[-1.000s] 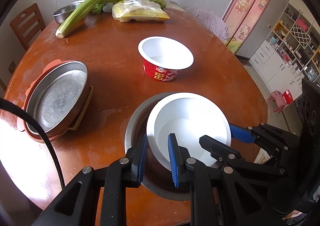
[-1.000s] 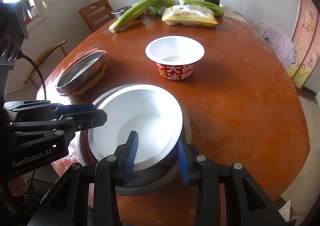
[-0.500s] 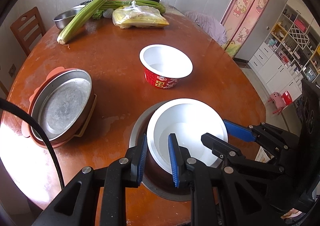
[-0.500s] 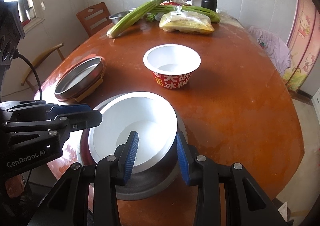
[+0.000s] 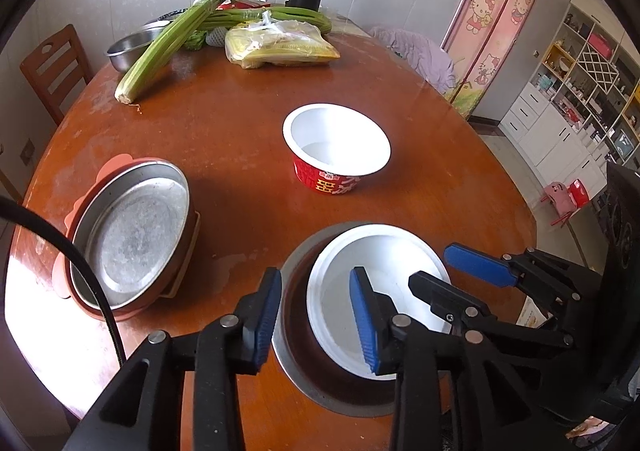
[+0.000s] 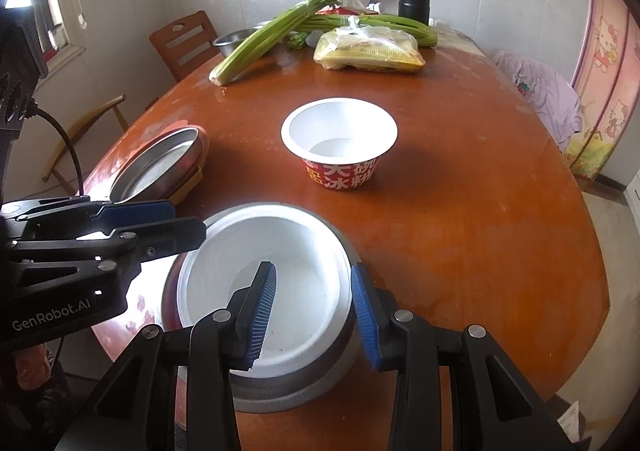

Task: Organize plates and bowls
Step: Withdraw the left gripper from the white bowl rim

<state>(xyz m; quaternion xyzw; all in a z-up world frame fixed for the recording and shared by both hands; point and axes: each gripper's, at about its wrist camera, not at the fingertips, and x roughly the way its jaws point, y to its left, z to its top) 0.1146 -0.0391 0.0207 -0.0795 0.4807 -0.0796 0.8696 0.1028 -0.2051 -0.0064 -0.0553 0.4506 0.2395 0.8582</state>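
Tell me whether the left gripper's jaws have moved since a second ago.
Yes. The left gripper has just been opening: its outer finger now stands off the white bowl's rim, out over the metal bowl's edge.

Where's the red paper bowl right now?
The red paper bowl stands alone mid-table in both wrist views, beyond the white bowl nested in the metal basin, right of the stacked metal plate.

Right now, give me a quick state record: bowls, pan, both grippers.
white bowl: nested in steel bowl, near table edge
red bowl: upright, alone, mid-table
pan: on pink tray, left side
left gripper: jaws have just been opening; both bowls' left rims between them, pads clear
right gripper: jaws shut across both bowls' right rims
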